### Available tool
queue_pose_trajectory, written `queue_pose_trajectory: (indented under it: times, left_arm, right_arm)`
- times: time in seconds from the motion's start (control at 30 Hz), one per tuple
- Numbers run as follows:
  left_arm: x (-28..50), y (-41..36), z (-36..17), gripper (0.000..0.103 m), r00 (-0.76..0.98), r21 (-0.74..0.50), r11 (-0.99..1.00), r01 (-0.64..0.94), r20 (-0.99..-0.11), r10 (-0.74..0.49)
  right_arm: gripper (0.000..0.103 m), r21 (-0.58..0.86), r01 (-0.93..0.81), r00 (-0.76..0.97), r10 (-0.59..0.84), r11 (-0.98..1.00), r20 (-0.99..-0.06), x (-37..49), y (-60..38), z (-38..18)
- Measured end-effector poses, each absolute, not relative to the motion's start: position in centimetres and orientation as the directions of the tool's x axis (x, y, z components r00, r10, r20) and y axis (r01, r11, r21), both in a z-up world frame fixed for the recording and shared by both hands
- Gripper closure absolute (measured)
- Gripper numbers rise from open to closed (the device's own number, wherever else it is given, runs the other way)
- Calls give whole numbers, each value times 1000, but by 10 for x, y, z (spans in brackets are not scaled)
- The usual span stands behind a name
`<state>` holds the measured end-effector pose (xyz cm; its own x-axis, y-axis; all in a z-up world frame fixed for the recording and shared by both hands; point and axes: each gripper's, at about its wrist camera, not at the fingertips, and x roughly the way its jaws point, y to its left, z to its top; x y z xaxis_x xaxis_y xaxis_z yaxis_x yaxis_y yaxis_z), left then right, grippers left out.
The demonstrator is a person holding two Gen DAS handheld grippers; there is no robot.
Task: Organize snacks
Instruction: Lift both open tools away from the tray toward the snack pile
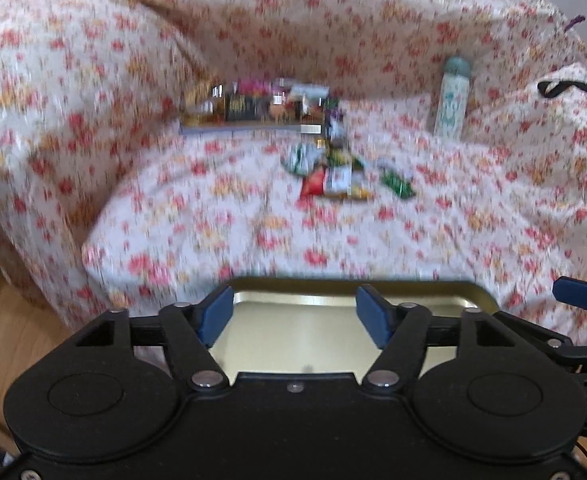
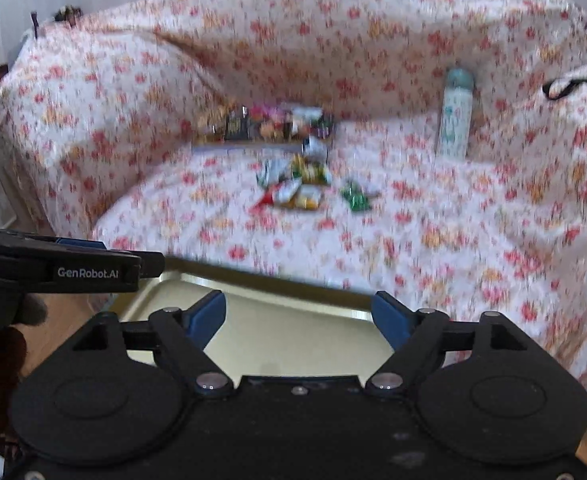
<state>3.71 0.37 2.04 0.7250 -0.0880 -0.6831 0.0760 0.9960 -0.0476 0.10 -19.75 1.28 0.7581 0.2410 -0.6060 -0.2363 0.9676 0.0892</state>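
Both wrist views, blurred. I hold the left gripper (image 1: pixel 293 316) and the right gripper (image 2: pixel 299 316) side by side above a shallow gold tray (image 1: pixel 433 300) at the near edge of the scene. The jaws of each stand well apart, blue pads clear of everything; neither holds anything, and the tray's bare floor shows in the gap between them.

The loose snack packets (image 1: pixel 333 172) lie far ahead on the sofa (image 1: pixel 213 220) with the flowered cover, well apart from both grippers and straight along the line each one points. In the left view the heap sits slightly right of the jaw gap; in the right view (image 2: pixel 297 184) it sits almost on centre, so I judge neither hand clearly nearer. A lone green packet (image 1: pixel 397 184) lies just right of the heap, on the right hand's side. Its long axis I cannot tell through the blur.

Behind the heap, against the backrest, stands a filled box of snacks (image 1: pixel 253 108); a pale bottle (image 1: pixel 451 96) stands upright far right.

I judge the coming move a long forward reach from tray to heap.
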Motion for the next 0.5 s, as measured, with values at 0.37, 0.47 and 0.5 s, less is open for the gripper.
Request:
queue_pose_trajectory:
  times: [0.37, 0.47, 0.5]
  left_arm:
    - [74, -6, 42, 28, 848, 102, 988, 120, -528, -49]
    - [86, -7, 44, 28, 865, 135, 983, 127, -500, -43]
    - [90, -7, 44, 26, 868, 147, 981, 127, -495, -39]
  right_arm:
    - [2, 79, -264, 836, 269, 961, -478, 43, -200, 30]
    - [2, 60, -256, 842, 253, 965, -476, 60, -201, 32]
    - [2, 49, -252, 843, 244, 966, -478, 67, -202, 31]
